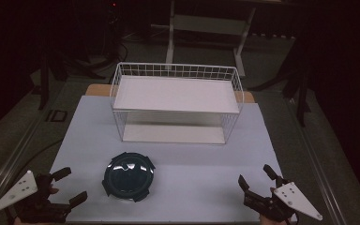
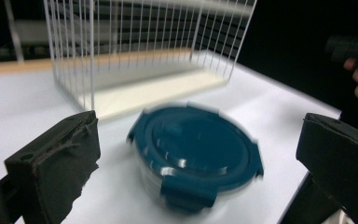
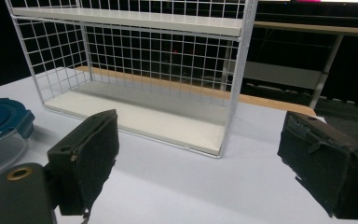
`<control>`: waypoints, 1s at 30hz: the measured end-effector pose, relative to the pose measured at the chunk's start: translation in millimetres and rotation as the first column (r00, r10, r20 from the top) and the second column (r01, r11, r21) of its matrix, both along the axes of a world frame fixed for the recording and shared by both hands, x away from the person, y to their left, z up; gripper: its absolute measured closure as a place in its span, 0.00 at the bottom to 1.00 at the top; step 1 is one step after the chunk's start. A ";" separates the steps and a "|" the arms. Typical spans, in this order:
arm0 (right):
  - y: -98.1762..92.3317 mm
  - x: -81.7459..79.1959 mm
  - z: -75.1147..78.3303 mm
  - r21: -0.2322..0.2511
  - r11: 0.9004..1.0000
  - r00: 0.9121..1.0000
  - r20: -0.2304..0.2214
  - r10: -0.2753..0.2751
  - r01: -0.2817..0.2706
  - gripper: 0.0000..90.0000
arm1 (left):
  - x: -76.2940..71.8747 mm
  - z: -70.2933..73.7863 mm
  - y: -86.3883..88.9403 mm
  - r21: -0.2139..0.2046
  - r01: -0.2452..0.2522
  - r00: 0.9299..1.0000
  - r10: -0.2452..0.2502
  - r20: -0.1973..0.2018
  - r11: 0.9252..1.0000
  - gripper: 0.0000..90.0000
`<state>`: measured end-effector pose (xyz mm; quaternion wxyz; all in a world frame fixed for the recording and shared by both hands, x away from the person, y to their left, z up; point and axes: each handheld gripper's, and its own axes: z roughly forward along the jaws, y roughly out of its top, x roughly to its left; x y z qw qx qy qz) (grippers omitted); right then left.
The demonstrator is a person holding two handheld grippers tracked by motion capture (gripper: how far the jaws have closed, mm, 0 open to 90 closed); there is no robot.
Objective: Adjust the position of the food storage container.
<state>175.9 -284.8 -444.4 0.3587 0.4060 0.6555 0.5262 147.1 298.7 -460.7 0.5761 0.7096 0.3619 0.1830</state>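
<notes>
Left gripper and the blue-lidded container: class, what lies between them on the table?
Nothing: in the high view, only bare white table separates the open left gripper from the container.

A white wire rack (two shelves) stands on the table — far side.

Dark room, grey floor, pale metal frame behind table

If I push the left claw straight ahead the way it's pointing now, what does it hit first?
Most likely the round container with the dark blue clip lid: it sits straight ahead between the open jaws of the left claw, with bare table before it. The white wire rack stands farther back.
</notes>
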 end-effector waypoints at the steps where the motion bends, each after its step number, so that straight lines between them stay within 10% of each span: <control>1: 0.3 -0.2 0.3 -0.002 1.000 1.000 0.003 -0.002 0.002 0.13 | 0.3 -0.2 1.7 0.036 0.032 0.999 -0.031 -0.031 0.999 0.12; 5: 0.3 1.1 -0.4 0.001 1.000 1.000 -0.004 0.006 -0.006 0.13 | 4.9 -7.7 0.6 0.133 0.070 0.993 -0.057 -0.102 0.989 0.38; 13: 1.0 1.0 -0.9 -0.001 1.000 1.000 -0.012 0.025 -0.025 0.13 | 15.2 -28.0 -5.7 0.194 0.137 0.972 -0.093 -0.216 0.971 0.78; 14: 1.0 1.7 -0.9 0.003 0.999 0.999 -0.018 0.032 -0.032 0.14 | 20.6 -35.2 -10.2 0.213 0.162 0.958 -0.101 -0.268 0.964 0.88; 16: 0.8 1.5 -0.6 0.001 0.999 0.999 -0.016 0.033 -0.033 0.14 | 23.9 -37.3 -15.9 0.272 0.152 0.957 -0.074 -0.279 0.950 0.97; 21: -2.5 0.8 0.9 0.013 1.000 1.000 -0.013 0.023 -0.023 0.14 | 34.5 -42.3 -24.8 0.287 0.146 0.950 -0.053 -0.308 0.947 1.00; 23: -2.3 1.2 0.8 0.004 1.000 1.000 -0.012 0.027 -0.027 0.14 | 37.6 -44.7 -30.4 0.345 0.149 0.952 -0.040 -0.304 0.927 1.00; 24: -2.3 1.1 0.6 0.005 1.000 1.000 -0.013 0.025 -0.025 0.14 | 40.7 -46.2 -31.2 0.324 0.172 0.941 -0.058 -0.333 0.930 1.00; 30: -3.1 1.7 -0.1 0.006 1.000 0.999 -0.020 0.027 -0.027 0.14 | 48.7 -49.4 -38.7 0.369 0.169 0.943 -0.041 -0.330 0.914 1.00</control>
